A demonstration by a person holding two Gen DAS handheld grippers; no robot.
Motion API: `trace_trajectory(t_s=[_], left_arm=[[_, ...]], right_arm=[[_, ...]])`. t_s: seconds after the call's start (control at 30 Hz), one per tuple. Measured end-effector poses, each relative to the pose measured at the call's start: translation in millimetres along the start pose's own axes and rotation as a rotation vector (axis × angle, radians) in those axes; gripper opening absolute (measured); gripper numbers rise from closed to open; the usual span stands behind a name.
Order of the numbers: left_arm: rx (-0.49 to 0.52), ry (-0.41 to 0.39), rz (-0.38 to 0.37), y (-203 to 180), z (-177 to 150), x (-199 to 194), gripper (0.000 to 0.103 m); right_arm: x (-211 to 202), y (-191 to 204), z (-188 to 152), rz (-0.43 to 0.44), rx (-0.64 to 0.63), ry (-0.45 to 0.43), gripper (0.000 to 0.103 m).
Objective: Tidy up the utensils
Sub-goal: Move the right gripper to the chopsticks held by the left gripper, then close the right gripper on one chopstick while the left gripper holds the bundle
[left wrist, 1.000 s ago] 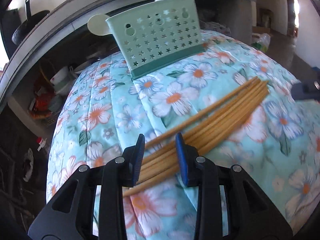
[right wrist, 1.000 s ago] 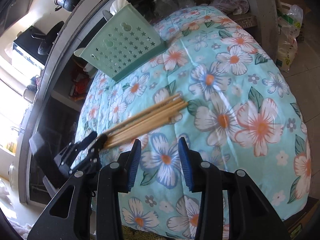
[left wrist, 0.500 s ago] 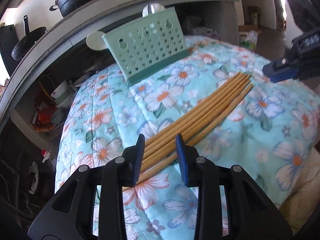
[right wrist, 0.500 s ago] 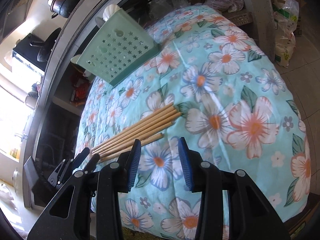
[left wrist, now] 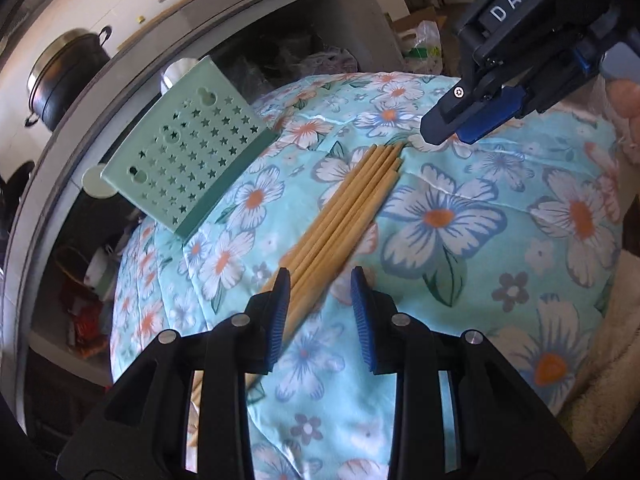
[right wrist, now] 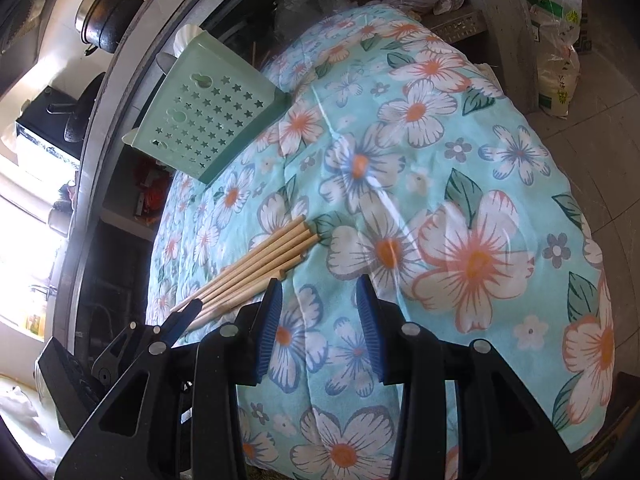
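Several wooden chopsticks (left wrist: 352, 204) lie in a loose bundle on the floral cloth (left wrist: 460, 272); they also show in the right wrist view (right wrist: 260, 264). A mint green holder with star holes (left wrist: 188, 164) stands at the far edge, also in the right wrist view (right wrist: 208, 120). My left gripper (left wrist: 320, 312) is open over the near ends of the chopsticks, which lie loose between its jaws. My right gripper (right wrist: 320, 320) is open and empty, just right of the far ends of the chopsticks.
A grey shelf edge (left wrist: 120, 76) curves behind the holder with a black pot (left wrist: 64, 76) on top. Cluttered shelves lie below. Plastic bags (right wrist: 560, 40) stand on the floor at the right. The cloth drops off at the right and near edges.
The left gripper let the chopsticks down onto the cloth, and both grippers drew closer to the two ends of the bundle. The right gripper now hangs over the far tips.
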State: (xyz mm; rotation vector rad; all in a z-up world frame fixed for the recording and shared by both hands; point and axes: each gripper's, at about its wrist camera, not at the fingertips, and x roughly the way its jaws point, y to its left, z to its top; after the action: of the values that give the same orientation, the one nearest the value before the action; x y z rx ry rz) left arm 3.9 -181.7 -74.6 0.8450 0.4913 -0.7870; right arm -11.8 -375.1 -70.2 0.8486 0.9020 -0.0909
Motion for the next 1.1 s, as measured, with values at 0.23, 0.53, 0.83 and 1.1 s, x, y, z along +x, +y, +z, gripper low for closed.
trace_trajectory(t_s=[0.23,0.53,0.83,1.1], left_arm=[[0.143,0.010,0.039,-13,4,14,0.014],[0.192,-0.008,-0.005,-17,2,-13,0.013],[0.156,0.025,-0.047,-22,-9,-18,0.015],[0.137,0.027,-0.059,-23,-13,-20,0.017]], right_arm=[[4,-4,3,0.015,0.011,0.004,0.038],[1,-6,5,0.085,0.045,0.015,0.038],[31,-4,6,0.268,0.211,0.111,0.035],[60,-8,18,0.205,0.294,0.114,0.018]])
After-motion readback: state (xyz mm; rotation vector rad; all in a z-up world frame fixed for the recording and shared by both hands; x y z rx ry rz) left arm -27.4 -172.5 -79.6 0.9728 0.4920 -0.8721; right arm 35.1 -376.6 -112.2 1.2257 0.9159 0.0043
